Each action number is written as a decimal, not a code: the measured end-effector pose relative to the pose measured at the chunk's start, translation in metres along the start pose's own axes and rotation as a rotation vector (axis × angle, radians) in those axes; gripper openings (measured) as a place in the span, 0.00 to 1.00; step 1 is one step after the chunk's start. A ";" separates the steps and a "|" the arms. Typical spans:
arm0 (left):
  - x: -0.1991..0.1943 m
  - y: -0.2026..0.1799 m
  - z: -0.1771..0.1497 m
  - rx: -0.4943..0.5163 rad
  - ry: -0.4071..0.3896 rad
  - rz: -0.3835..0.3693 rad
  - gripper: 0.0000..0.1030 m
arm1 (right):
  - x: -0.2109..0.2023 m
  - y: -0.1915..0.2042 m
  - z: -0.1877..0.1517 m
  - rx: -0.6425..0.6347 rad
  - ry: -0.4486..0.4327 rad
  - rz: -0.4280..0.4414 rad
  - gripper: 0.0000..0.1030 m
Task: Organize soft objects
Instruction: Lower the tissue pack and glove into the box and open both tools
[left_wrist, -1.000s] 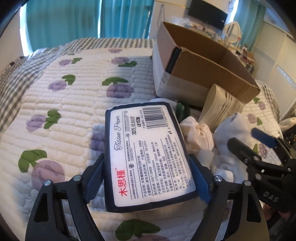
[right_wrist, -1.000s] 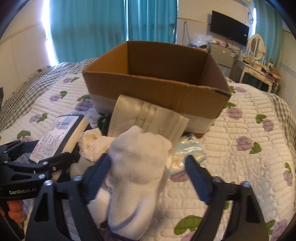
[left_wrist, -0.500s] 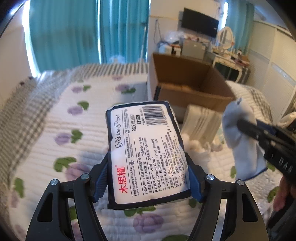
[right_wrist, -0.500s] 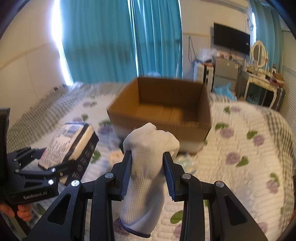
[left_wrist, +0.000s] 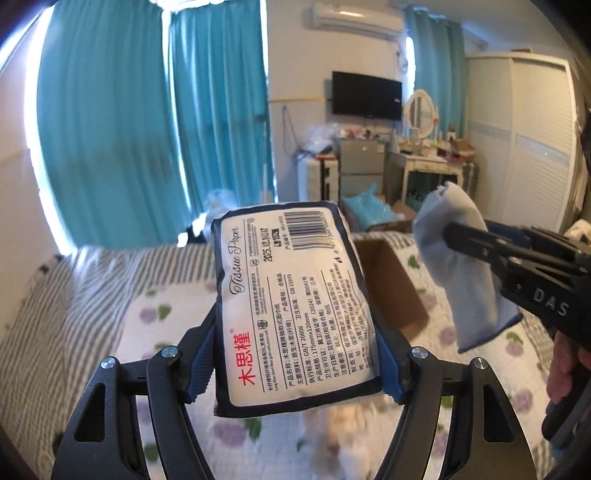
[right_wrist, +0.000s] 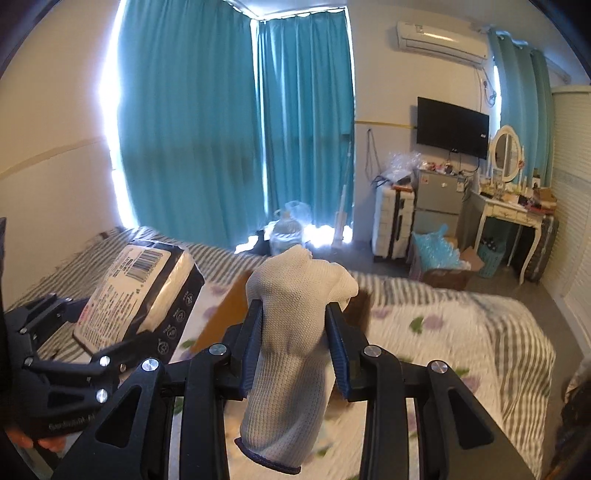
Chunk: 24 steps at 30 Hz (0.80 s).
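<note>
The left tool (left_wrist: 295, 362) clamps a tissue pack (left_wrist: 295, 306) across its short width near the lower end, its pads pressing both long edges; the pack fills the centre of the left view, lifted clear of the bed (left_wrist: 110, 332). The right tool (right_wrist: 293, 350) has just been closing and now pinches a white glove (right_wrist: 291, 332) at its middle, the cuff hanging at lower centre of the right view and the top bunched above the pads.

The pack looks light and springy under a slick plastic wrap, so it could slide if squeezed weakly; a hold across the narrow sides, as here, seems soundest. The glove is limp knit cloth, weightless and unbreakable, and any pinch of a fold should carry it, though the loose ends will swing.

The cardboard box (left_wrist: 391, 284) is mostly hidden behind the pack in the left view and behind the glove in the right, so its inside cannot be seen. The bed surface is blurred, and the pale heap at the bottom of the left view cannot be made out.
</note>
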<state>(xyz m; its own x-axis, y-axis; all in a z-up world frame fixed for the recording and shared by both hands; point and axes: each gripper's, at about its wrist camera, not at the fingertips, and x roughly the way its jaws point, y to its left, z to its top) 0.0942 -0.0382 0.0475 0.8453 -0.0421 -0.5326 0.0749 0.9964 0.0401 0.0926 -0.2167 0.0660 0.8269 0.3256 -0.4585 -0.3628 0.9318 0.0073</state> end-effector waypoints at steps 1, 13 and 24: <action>0.011 -0.001 0.005 0.000 0.002 -0.007 0.69 | 0.014 -0.005 0.007 0.003 0.003 -0.002 0.32; 0.134 -0.005 0.008 0.009 0.076 -0.024 0.69 | 0.152 -0.042 -0.012 0.036 0.116 -0.002 0.32; 0.118 -0.012 0.004 0.021 0.057 0.001 0.88 | 0.116 -0.054 -0.006 0.077 -0.004 -0.034 0.72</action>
<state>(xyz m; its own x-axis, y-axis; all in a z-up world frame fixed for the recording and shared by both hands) 0.1953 -0.0555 -0.0129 0.8138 -0.0360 -0.5801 0.0854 0.9947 0.0581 0.2060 -0.2300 0.0074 0.8399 0.2943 -0.4561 -0.3005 0.9518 0.0607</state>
